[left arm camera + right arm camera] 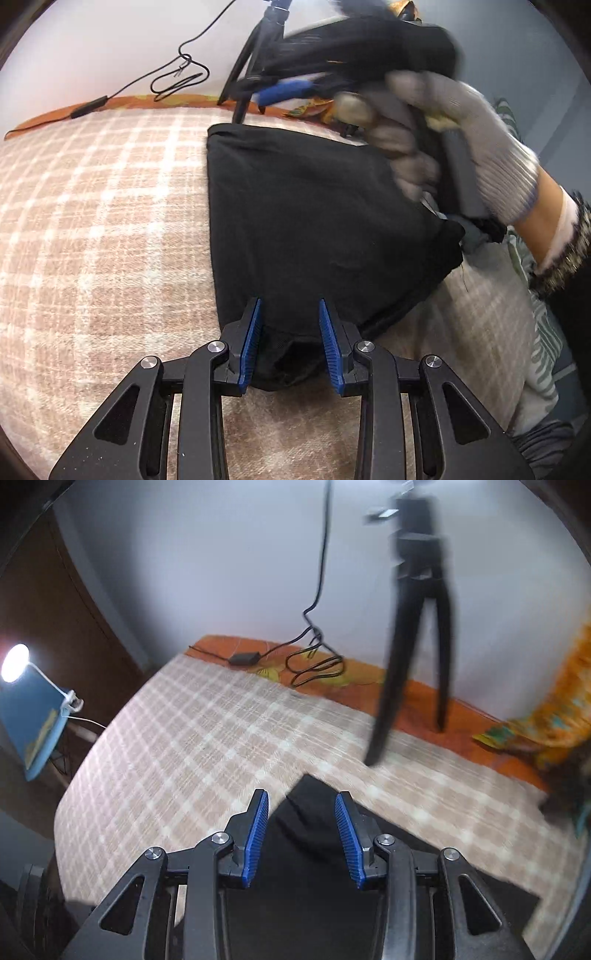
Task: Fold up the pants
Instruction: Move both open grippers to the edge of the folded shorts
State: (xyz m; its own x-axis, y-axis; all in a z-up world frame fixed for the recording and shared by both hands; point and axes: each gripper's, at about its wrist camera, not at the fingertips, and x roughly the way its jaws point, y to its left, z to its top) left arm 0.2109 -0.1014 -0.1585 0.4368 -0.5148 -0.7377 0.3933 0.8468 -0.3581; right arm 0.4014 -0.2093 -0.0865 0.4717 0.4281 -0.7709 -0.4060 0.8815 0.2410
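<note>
The black pants [314, 221] lie folded into a compact pile on the pink plaid blanket [103, 229]. My left gripper [290, 306] is open, its blue pads on either side of the pile's near edge. In the left wrist view my right gripper [291, 90], held by a gloved hand [454, 144], is raised over the pile's far right side and blurred by motion. In the right wrist view the right gripper [302, 799] is open and empty above a corner of the pants [314, 819].
A black tripod [417, 635] stands at the blanket's far edge on an orange sheet [406, 698]. A black cable with adapter [243, 659] lies by the wall. A lamp [14, 662] and blue board [33, 723] stand off the bed at left. Orange patterned cloth [554, 709] is at the right.
</note>
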